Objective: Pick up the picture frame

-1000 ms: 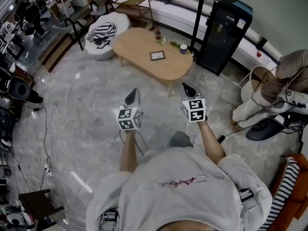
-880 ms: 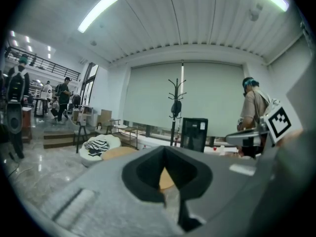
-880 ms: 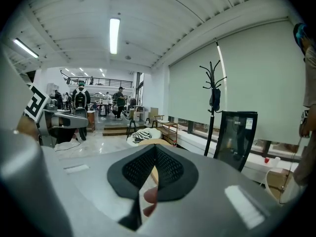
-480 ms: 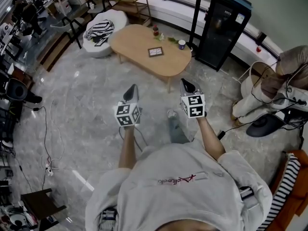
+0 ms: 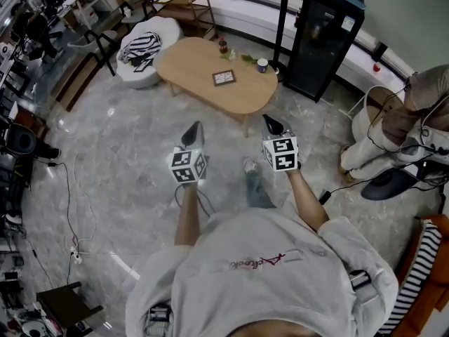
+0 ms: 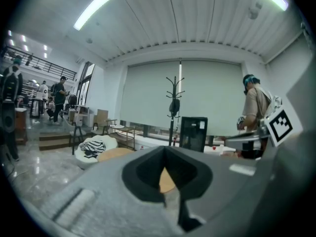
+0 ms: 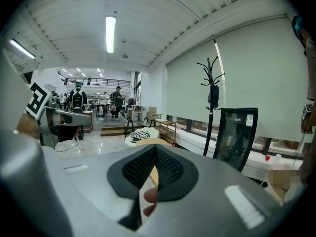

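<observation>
Facing the oval light-wood table (image 5: pixel 188 60), the left hand-held gripper (image 5: pixel 194 132) is pressed together, empty; the small dark-edged picture frame (image 5: pixel 224 78) lies flat there, well ahead; right hand-held gripper (image 5: pixel 273 124) closed too. Jaws should spread before reaching its edge.

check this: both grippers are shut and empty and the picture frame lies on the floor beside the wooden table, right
No. The head view shows the picture frame lying on the wooden table, not the floor. The left gripper and right gripper are indeed shut and empty.
</observation>
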A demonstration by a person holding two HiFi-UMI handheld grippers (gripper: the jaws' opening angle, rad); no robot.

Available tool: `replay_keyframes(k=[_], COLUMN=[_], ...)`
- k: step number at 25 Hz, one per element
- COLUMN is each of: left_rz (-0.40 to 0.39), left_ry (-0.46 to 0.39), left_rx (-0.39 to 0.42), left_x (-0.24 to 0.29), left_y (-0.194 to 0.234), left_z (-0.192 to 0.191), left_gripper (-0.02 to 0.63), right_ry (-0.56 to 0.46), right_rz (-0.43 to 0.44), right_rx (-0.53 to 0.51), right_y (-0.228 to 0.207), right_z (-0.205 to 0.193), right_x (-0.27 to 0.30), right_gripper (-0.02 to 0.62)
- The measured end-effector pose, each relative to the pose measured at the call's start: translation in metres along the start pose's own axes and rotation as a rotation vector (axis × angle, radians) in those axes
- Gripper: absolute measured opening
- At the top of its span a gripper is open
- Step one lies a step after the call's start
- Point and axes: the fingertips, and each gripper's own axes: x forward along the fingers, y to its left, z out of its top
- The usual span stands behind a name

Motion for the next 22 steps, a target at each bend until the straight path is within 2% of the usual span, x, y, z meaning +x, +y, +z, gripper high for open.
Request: replay_keyframes(k=[7,22], left_rz=[0.013,0.018], left_ry=[-0.004,0.023], left_rx=[0.003,-0.016], left_x=[0.042,0.167], left_y=[0.024,0.065], left_z=[0.012,0.043], left_gripper=[0.0,0.0], right_ry=[0.001,0.035], right_rz=[0.008,0.028], right_rx=[-0.011,-0.012], right_y=[-0.018,-0.079], right_z=[0.014,0.046], right_x=[0.045,0.162], right_gripper=[0.006,0.006])
